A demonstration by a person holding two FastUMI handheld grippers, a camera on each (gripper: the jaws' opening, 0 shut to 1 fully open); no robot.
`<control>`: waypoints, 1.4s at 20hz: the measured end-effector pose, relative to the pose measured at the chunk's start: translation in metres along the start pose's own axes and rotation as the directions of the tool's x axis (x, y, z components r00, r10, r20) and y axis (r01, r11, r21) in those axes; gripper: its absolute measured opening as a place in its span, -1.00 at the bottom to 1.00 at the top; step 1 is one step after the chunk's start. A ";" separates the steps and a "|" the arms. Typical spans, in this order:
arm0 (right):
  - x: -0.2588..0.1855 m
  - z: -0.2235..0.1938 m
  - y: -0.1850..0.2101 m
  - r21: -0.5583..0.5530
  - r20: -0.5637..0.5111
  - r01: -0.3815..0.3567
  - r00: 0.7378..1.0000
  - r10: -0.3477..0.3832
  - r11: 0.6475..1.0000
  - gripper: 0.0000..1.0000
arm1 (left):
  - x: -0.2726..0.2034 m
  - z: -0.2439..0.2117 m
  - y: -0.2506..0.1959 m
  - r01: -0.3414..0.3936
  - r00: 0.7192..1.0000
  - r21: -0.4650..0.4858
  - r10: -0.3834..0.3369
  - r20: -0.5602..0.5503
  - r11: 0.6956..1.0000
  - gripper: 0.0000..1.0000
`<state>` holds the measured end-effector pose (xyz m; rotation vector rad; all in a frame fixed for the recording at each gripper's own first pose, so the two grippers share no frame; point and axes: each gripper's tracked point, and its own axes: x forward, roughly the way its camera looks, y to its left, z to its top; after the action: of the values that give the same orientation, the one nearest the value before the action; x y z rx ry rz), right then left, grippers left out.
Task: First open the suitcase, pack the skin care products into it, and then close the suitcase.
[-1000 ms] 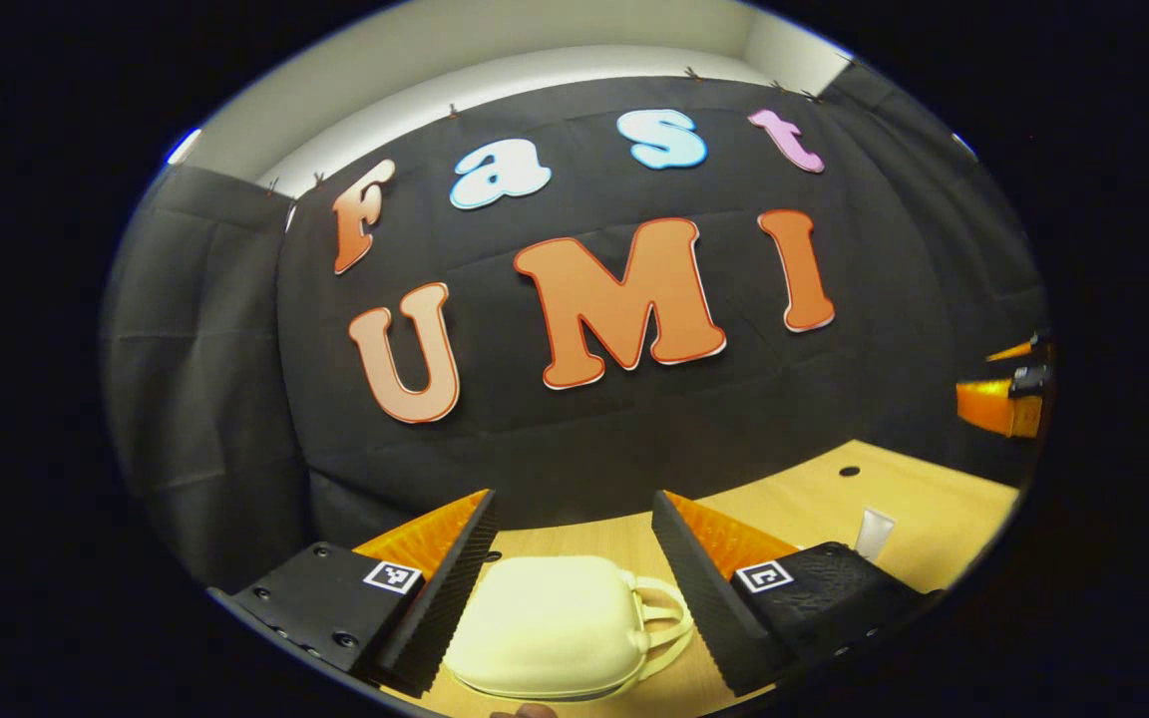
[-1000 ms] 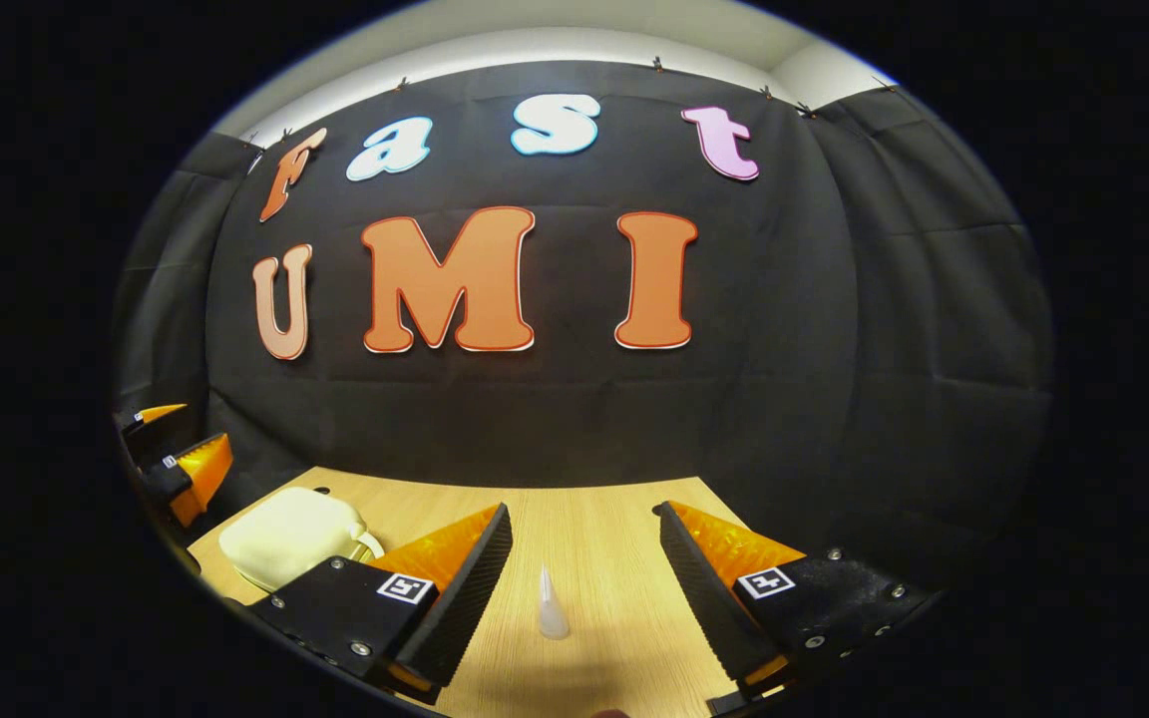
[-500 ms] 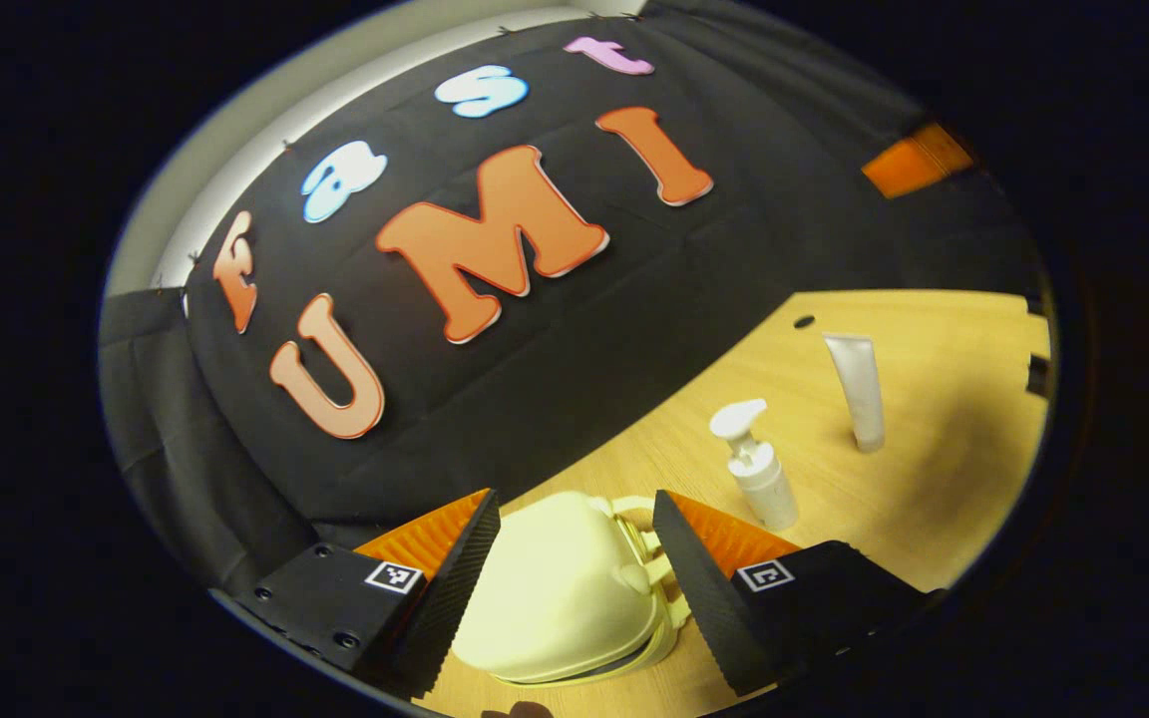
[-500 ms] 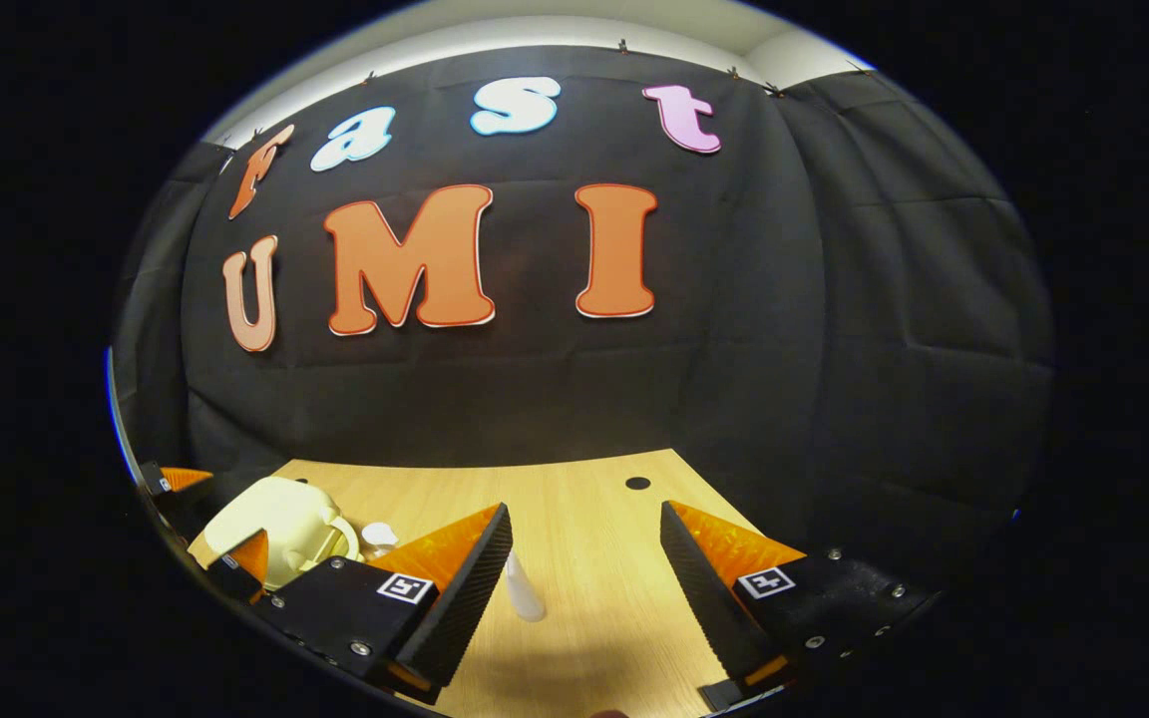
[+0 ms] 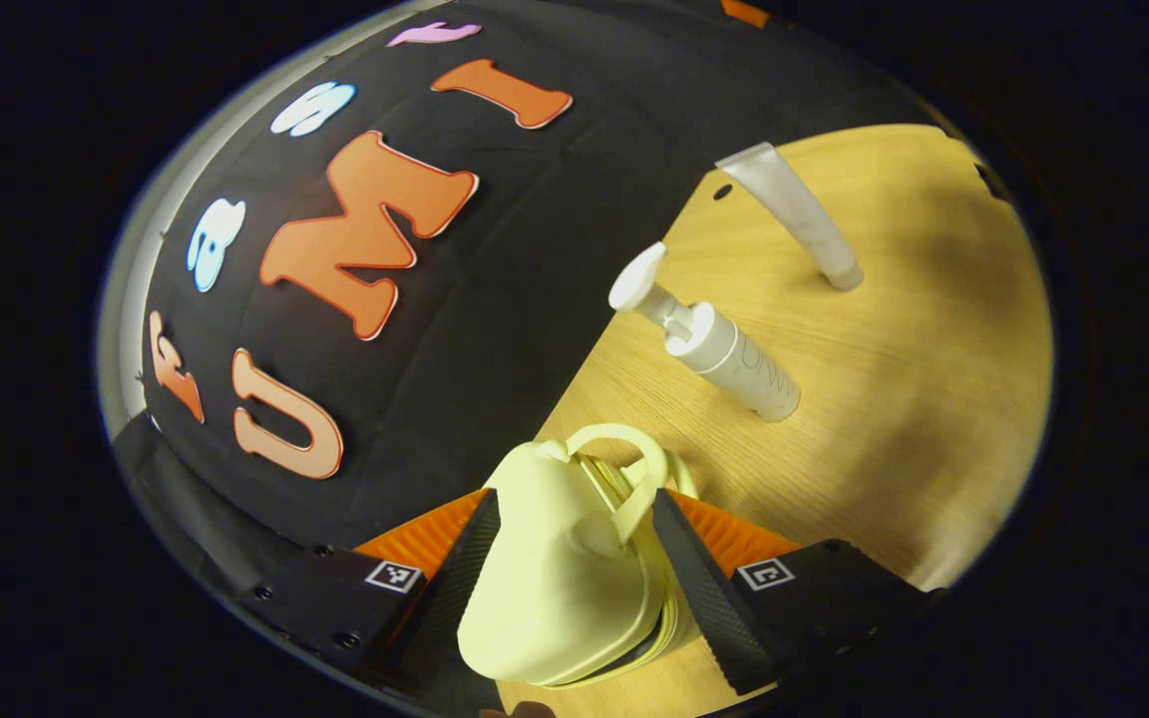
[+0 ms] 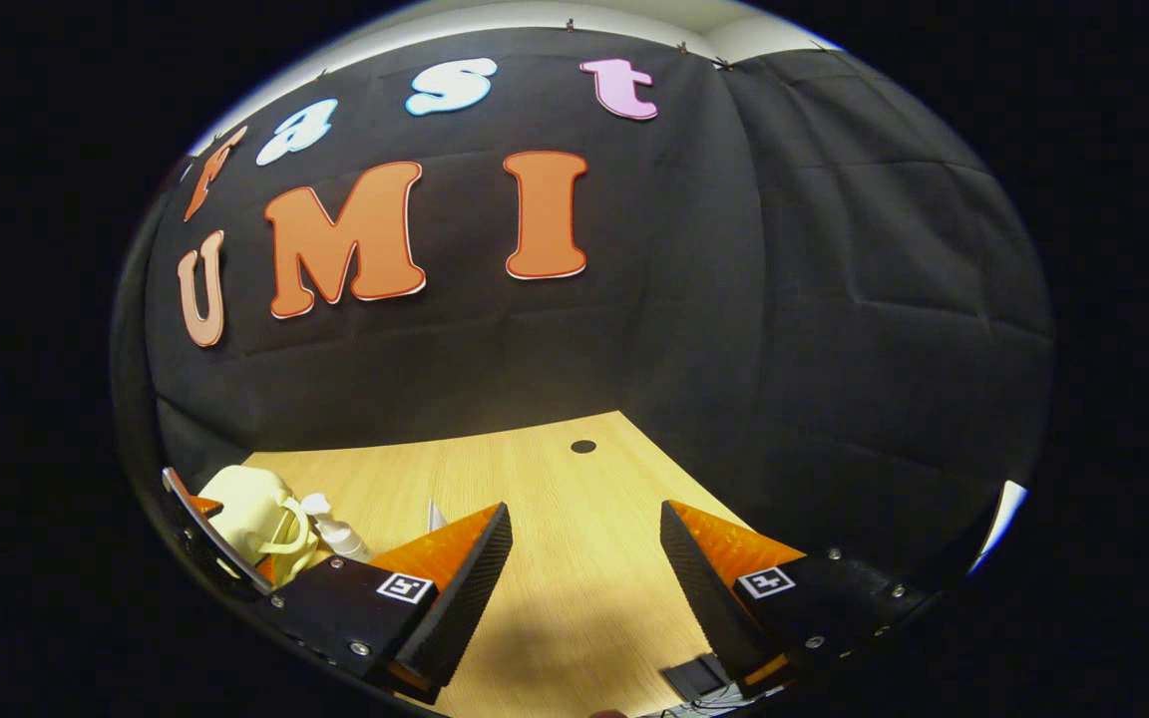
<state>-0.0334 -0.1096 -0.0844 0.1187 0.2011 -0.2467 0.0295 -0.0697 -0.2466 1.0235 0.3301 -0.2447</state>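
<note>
Between the left claw [image 5: 574,568] fingers sits the small cream suitcase [image 5: 565,588], standing on the wooden counter [image 5: 894,399]. Both fingers look to be right up against its sides, though whether they truly press on it is hard to say from this angle. Its looped handle [image 5: 624,469] points away from the camera, and the case looks closed. Beyond it stands a white pump bottle [image 5: 724,344], well apart from the case, and farther off a white tube [image 5: 794,214] stands on its cap near a small dark hole in the counter.

Over in the right gripper view, the right claw [image 6: 584,578] is spread wide with nothing between its fingers, hovering above bare counter. Off to its left the suitcase [image 6: 250,519] shows with the pump bottle [image 6: 335,534] just beside it, and the tip of the tube [image 6: 435,516] peeks over the near finger.
</note>
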 end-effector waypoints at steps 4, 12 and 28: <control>0.004 -0.007 -0.017 0.010 -0.026 0.040 0.999 -0.040 0.999 0.90 | 0.020 0.003 -0.010 0.007 1.000 0.078 -0.006 -0.012 0.997 0.96; 0.011 -0.016 -0.023 0.023 -0.056 0.061 0.997 -0.059 0.998 0.91 | 0.049 -0.012 -0.021 0.049 0.996 0.140 -0.037 -0.085 0.989 1.00; 0.024 -0.001 0.002 0.038 -0.062 0.043 0.997 -0.041 0.998 0.91 | 0.055 -0.001 -0.025 0.188 0.977 0.025 -0.184 -0.108 0.982 -0.85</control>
<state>-0.0100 -0.1135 -0.0906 0.1614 0.2602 -0.2894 0.0716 -0.0844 -0.2879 1.0428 0.5201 -0.3674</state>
